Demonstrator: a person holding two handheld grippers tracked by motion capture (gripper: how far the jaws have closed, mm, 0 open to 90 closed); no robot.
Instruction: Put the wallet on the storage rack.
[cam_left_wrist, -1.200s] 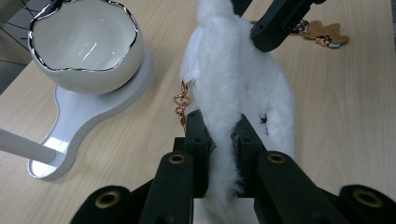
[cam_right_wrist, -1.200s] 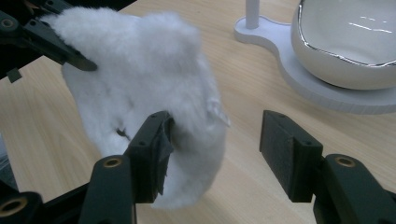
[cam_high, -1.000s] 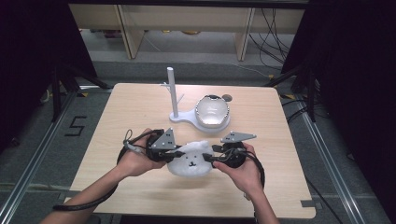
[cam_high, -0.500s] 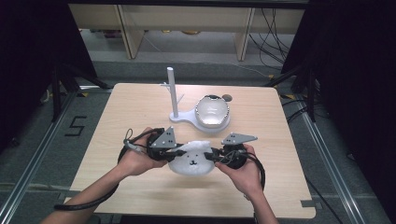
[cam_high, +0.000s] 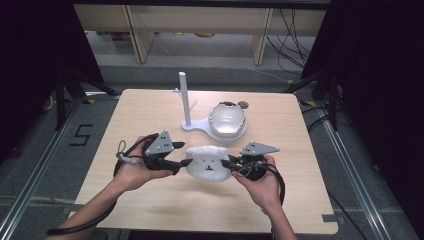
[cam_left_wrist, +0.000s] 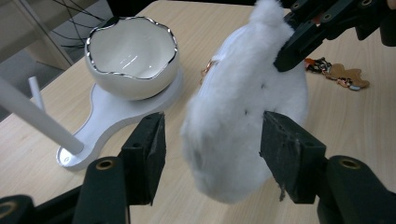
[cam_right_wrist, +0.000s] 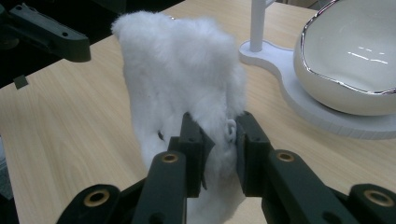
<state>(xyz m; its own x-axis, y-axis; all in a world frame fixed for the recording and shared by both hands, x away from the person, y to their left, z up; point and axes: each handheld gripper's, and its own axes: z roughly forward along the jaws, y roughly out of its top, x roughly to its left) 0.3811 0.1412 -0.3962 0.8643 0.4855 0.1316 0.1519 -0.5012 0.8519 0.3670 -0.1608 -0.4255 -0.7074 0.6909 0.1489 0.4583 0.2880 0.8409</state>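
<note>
My left gripper (cam_left_wrist: 210, 154) has just opened off the fluffy white pouch (cam_high: 209, 163), while my right gripper (cam_right_wrist: 219, 140) pinches its edge tight.

I see a fluffy white pouch (cam_high: 209, 164) with a small dark face stitched on it — dots for eyes. My gripper jaws are matt black, topped by grey plates. The egg-shaped bowl (cam_high: 227, 119) is glossy white with a silver rim, on a plain white stand (cam_high: 192, 125). The table (cam_high: 150, 107) is pale wood-grain — light beige.
</note>
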